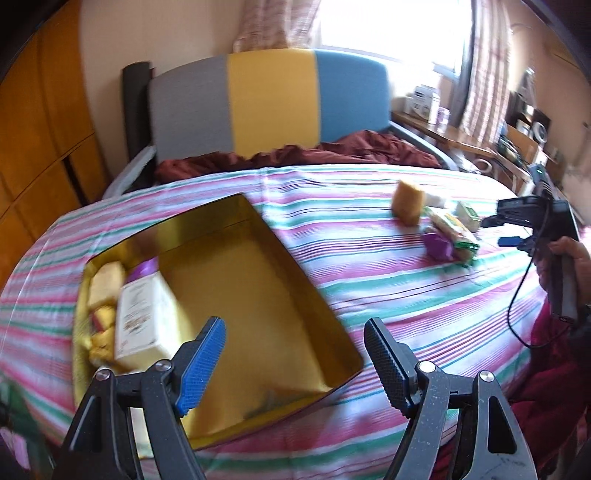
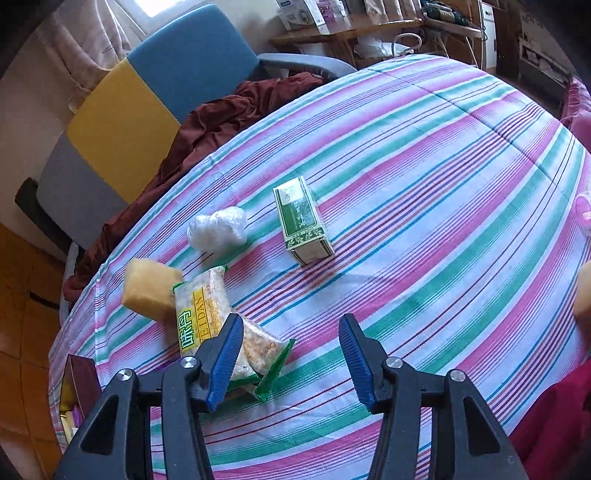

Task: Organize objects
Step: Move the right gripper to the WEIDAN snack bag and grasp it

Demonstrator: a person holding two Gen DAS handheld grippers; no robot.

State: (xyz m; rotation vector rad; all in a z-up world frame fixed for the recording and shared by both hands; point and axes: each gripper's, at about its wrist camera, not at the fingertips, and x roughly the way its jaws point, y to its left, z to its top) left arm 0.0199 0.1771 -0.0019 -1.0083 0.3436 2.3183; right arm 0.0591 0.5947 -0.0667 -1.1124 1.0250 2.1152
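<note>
An open gold tin [image 1: 258, 280] lies on the striped bedspread and holds a white box [image 1: 146, 317], yellow packets [image 1: 105, 284] and something purple. My left gripper [image 1: 295, 328] hovers open over the tin's near right corner, with nothing between its fingers. Farther right lie a yellow cake block [image 1: 408, 201], a purple item [image 1: 437, 245] and a green snack packet [image 1: 456, 230]. My right gripper [image 2: 291, 325] stands open above the sheet, empty. The snack packet [image 2: 207, 314] lies by its left finger, the yellow block [image 2: 149, 291] beside it. A green box [image 2: 303, 221] and a white wrapped bundle [image 2: 218, 229] lie beyond.
A hand holds the right gripper [image 1: 496, 230] at the bed's right edge, its cable hanging down. A dark red blanket [image 1: 295, 153] is bunched below the grey, yellow and blue headboard [image 1: 269, 99]. A cluttered wooden desk [image 2: 354, 33] stands past the bed. Wooden cupboards [image 1: 40, 147] are on the left.
</note>
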